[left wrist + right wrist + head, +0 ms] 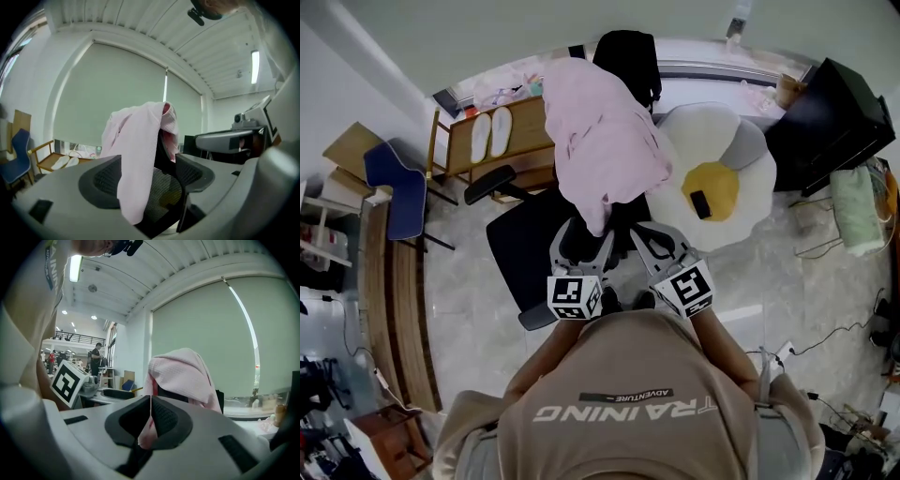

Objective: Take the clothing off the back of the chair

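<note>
While the pink garment point(600, 141) hangs draped over the back of the black chair point(520, 248), the left gripper point(147, 180) stands wide open, a fold hanging loose between its jaws; the right gripper point(150, 420) is clamped on the cloth's lower edge.

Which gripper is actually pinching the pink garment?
The right gripper: its jaws are shut on the pink garment. The left gripper stands open around it.

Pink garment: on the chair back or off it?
On: the garment drapes over the chair back, hanging between the left gripper's open fingers.
</note>
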`<state>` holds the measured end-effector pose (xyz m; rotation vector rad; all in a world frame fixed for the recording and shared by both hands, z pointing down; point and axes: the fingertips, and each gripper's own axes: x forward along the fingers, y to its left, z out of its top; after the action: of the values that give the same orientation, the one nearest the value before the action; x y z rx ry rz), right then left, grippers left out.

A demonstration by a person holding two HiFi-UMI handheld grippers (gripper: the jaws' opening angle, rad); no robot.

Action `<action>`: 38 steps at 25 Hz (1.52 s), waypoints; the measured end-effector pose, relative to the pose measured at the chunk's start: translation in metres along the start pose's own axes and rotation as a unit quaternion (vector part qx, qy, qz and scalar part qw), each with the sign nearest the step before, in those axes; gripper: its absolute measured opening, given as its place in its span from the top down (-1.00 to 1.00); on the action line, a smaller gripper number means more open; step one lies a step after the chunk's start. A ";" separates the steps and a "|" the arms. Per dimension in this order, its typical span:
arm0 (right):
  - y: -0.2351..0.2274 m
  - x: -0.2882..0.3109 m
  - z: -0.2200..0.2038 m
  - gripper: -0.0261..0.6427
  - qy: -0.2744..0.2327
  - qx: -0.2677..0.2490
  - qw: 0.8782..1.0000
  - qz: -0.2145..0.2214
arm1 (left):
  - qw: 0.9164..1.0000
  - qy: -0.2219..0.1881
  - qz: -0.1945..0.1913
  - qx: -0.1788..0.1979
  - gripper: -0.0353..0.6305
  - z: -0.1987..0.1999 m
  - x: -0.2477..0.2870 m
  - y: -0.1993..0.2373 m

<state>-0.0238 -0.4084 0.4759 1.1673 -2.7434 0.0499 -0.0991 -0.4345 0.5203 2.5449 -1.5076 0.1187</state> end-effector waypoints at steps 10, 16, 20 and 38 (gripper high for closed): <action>-0.021 -0.013 0.015 0.82 -0.010 -0.011 0.999 -0.036 | 0.997 0.026 0.060 0.052 -0.18 -0.018 0.057 0.026; -0.039 -0.017 0.023 0.82 -0.017 -0.018 0.998 -0.064 | 0.995 0.027 0.085 0.043 -0.18 -0.025 0.090 0.048; -0.051 -0.018 0.027 0.82 -0.017 -0.021 0.996 -0.082 | 0.994 0.023 0.102 0.043 -0.18 -0.021 0.115 0.068; -0.073 -0.015 0.025 0.82 -0.007 -0.028 0.994 -0.109 | 0.996 0.008 0.077 0.037 0.40 0.003 0.193 0.116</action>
<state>0.0357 -0.4507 0.4460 1.4470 -2.5937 -0.0621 -0.1075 -0.6551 0.5615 2.4744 -1.7235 0.2186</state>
